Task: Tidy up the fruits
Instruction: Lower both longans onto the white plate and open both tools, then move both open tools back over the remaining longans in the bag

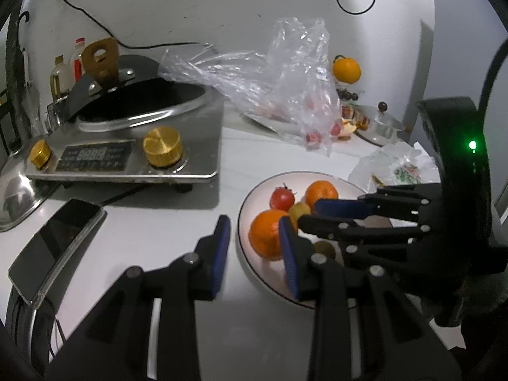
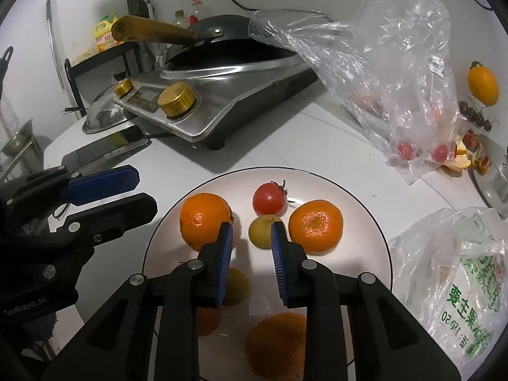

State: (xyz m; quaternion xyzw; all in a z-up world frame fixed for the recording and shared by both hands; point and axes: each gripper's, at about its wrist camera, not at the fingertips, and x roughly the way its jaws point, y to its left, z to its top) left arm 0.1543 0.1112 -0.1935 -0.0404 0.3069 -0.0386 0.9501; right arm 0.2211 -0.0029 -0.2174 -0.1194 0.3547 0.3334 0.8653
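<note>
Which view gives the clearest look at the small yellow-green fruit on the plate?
The right wrist view: the yellow-green fruit sits centred just beyond the open right claw, only its right edge covered. In the left wrist view it peeks out behind that claw.

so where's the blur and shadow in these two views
Left wrist view: soft overall, the plastic bag smeared, edges bent by fisheye. Right wrist view: sharper; the fruit low on the plate sits dim in shadow under the right gripper.

Left gripper (image 1: 254,247): jaws parted, nothing between the blue pads, pointing forward and slightly down. Right gripper (image 2: 249,247): jaws also parted, empty, tilted downward. Both held close together, right fingers crossing before left fingertips.
</note>
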